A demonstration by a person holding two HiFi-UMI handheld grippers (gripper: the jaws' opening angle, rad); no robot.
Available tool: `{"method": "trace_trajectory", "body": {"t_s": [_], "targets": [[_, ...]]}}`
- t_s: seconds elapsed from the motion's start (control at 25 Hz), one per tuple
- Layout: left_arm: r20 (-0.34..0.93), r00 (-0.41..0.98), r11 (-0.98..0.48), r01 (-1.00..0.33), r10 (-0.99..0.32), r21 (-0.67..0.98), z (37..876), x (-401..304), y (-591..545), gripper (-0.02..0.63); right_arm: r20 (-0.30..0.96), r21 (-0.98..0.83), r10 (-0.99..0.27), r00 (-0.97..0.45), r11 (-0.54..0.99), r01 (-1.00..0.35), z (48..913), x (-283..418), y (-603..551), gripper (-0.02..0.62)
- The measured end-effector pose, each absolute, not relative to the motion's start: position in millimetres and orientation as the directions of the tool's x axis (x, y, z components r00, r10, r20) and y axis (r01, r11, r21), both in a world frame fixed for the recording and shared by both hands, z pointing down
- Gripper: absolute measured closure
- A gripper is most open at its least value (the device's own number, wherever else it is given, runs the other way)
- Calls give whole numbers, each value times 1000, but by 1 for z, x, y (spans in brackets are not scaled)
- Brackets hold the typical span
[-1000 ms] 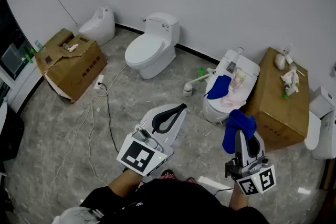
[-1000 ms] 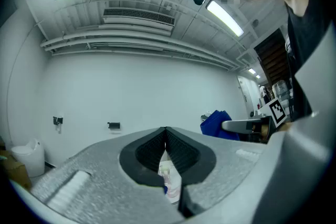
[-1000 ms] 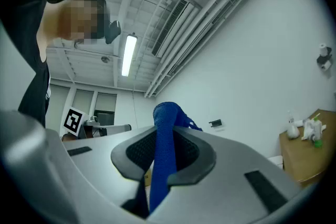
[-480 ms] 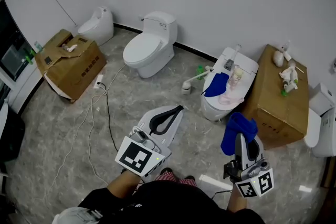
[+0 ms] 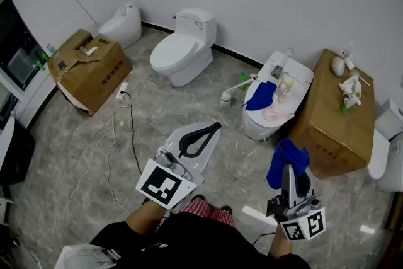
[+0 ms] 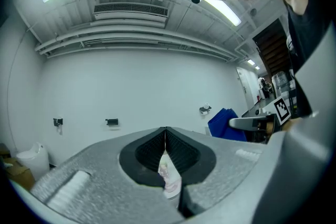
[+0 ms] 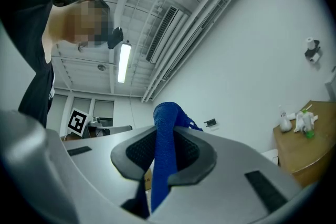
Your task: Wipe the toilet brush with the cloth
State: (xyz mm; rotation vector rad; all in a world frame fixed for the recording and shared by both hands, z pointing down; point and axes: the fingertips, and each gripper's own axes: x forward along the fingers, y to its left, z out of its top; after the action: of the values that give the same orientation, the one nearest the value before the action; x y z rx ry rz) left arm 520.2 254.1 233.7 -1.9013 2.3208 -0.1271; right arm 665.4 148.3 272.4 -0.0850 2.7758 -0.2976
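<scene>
The toilet brush [image 5: 235, 91], white with a green bit, lies low on the floor against the left side of a closed toilet [image 5: 296, 75]. A second blue cloth [image 5: 261, 96] and a pink item rest on that lid. My right gripper [image 5: 289, 165] is shut on a blue cloth [image 5: 286, 157], which bunches above its tips; in the right gripper view the blue cloth [image 7: 164, 160] runs up between the pads. My left gripper [image 5: 216, 128] is shut with nothing in it, its jaws meeting edge to edge in the left gripper view [image 6: 166, 136]. Both are held well short of the brush.
A white toilet [image 5: 182, 52] stands at the back middle, a small white one [image 5: 123, 24] at the far left. Cardboard boxes sit at the left [image 5: 88, 69] and right [image 5: 340, 116], the right one bearing bottles. Cables [image 5: 119, 129] trail over the floor.
The whole room has slid a little in the head view as the person shifted. Both grippers moved along slightly; the right still grips the blue cloth, the left stays shut.
</scene>
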Motion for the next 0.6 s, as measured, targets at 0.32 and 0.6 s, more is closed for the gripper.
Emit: {"method": "trace_trajectory", "body": {"t_s": [0.32,0.6], "targets": [[-59,-156,163,-976,-986,-144,238,532,249,601,-337,-221,-114,-934,974,-39,276,680,149,532],[-74,-93,102,-986,-993,-134,232,521,236,601,-330,-224,-175,-928,969,-103,270,675,141,532]]}}
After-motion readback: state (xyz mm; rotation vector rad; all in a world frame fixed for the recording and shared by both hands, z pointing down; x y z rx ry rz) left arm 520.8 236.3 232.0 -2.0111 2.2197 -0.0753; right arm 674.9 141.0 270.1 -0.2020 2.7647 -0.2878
